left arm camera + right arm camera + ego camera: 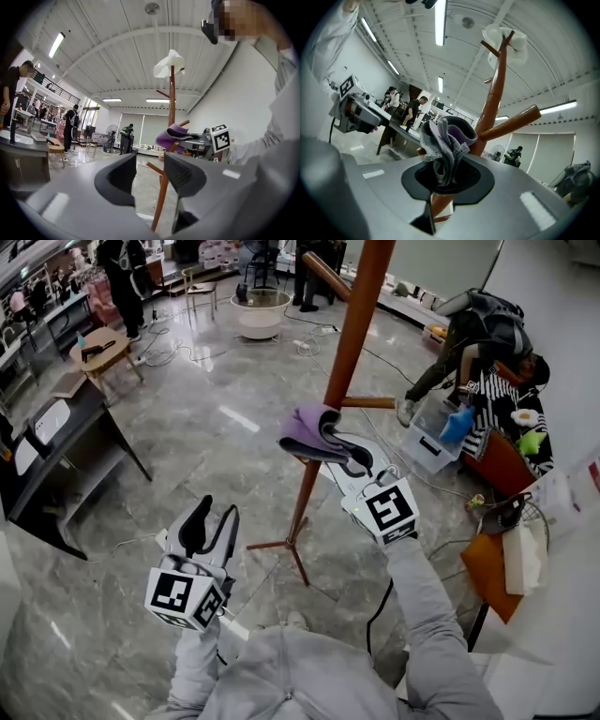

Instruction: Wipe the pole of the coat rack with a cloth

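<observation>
The coat rack's brown wooden pole (345, 343) rises from splayed legs on the floor and carries side pegs; it also shows in the left gripper view (171, 112) and the right gripper view (494, 98). A purple cloth (311, 432) is bunched against the pole at mid height. My right gripper (349, 454) is shut on the cloth (445, 145), which bulges out between its jaws. My left gripper (208, 526) hangs lower left of the pole, open, nothing between its jaws (150, 176). A white item (168, 63) sits on top of the rack.
A dark desk (66, 442) stands at the left and a small wooden table (105, 351) behind it. A person (478, 343) crouches at the right by a clear bin (433, 432) and cluttered goods. Cables run over the grey marble floor (206, 437). Other people stand far back.
</observation>
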Available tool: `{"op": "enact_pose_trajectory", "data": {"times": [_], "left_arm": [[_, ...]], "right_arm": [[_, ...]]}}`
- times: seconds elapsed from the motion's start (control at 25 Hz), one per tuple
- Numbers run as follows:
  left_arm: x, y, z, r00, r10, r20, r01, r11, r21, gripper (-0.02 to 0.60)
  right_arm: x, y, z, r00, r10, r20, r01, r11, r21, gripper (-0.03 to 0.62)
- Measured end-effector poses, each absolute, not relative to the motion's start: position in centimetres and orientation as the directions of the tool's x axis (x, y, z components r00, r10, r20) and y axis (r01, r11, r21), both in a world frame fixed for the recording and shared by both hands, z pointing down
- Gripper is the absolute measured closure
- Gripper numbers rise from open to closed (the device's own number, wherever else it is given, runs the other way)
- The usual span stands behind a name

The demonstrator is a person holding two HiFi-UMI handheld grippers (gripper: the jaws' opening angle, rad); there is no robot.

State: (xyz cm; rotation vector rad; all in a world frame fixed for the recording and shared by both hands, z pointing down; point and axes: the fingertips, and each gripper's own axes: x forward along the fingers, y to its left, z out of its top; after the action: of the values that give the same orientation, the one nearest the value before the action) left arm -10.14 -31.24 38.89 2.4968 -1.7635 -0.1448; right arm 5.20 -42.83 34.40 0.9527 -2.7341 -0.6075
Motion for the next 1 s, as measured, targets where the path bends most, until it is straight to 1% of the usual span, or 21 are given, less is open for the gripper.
{"op": "enact_pose_trajectory", "data": {"times": [0.16, 0.24, 0.4, 1.0], "left_arm": [[-10.2, -31.0, 38.5, 0.333, -0.943, -0.025, -0.935, -0.334, 0.121, 0.385], [-10.5, -30.9, 38.7, 0.337, -0.941, -0.025, -0.934, -0.337, 0.12, 0.385], [-10.2, -30.9, 38.7, 0.35, -0.936, -0.032, -0.929, -0.351, 0.118, 0.385], [-9.5, -29.3, 37.8, 0.396, -0.917, -0.05, -0.91, -0.399, 0.116, 0.385]], "right_arm": [[4.9, -41.8, 34.1, -0.818, -0.575, 0.025, -0.535, 0.776, 0.334, 0.545], [4.2, -40.6, 34.2, -0.839, -0.543, 0.024, -0.509, 0.801, 0.314, 0.545], [3.6, -38.6, 33.8, -0.858, -0.513, 0.02, -0.482, 0.818, 0.316, 0.545], [2.6, -30.6, 29.4, -0.883, -0.458, -0.105, -0.466, 0.827, 0.313, 0.545]]}}
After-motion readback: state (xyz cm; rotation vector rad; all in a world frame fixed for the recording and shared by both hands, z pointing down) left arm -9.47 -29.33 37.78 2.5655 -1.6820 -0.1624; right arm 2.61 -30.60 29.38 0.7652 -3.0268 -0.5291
